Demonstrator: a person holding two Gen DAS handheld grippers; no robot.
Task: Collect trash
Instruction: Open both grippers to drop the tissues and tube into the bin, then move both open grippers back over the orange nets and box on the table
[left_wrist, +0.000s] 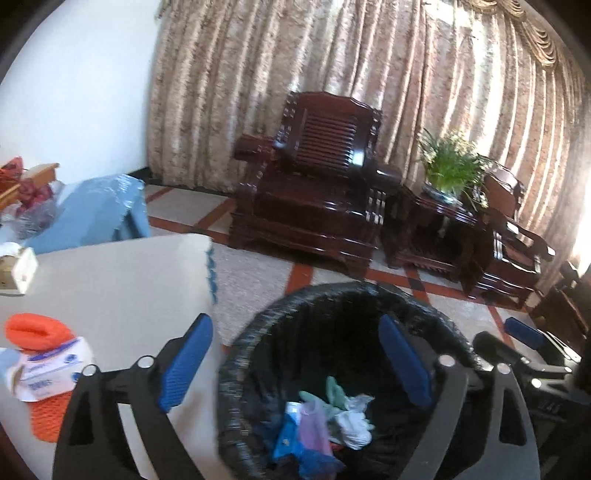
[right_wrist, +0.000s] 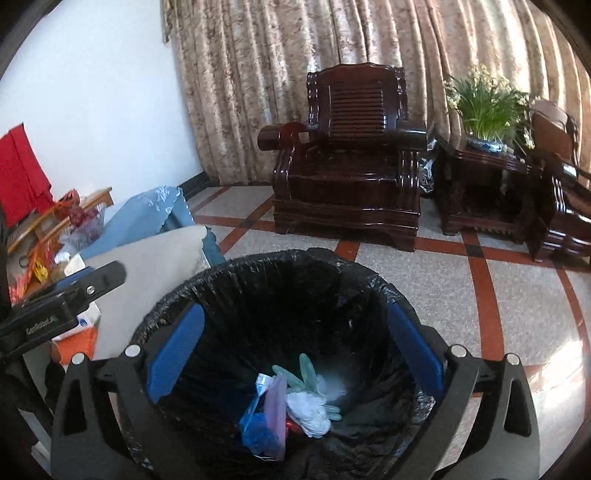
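Observation:
A trash bin lined with a black bag (left_wrist: 258, 332) (right_wrist: 258, 273) stands on the floor beside the table. Inside lie several pieces of trash (left_wrist: 325, 421) (right_wrist: 291, 406): green and white gloves, a purple bag, blue wrappers. My left gripper (left_wrist: 295, 369) is open and empty, over the bin's left rim and the table edge. My right gripper (right_wrist: 295, 350) is open and empty, directly above the bin. On the table, an orange net (left_wrist: 37, 332) and a white tissue pack (left_wrist: 48, 373) lie at the left. The right gripper shows in the left wrist view (left_wrist: 524, 336).
The white table (left_wrist: 118, 280) sits left of the bin. A blue-covered seat (left_wrist: 99, 210) stands behind it. Dark wooden armchairs (left_wrist: 314, 192) (right_wrist: 351, 166) and a side table with a green plant (right_wrist: 487, 107) stand before the curtain. The tiled floor (right_wrist: 424, 280) lies between.

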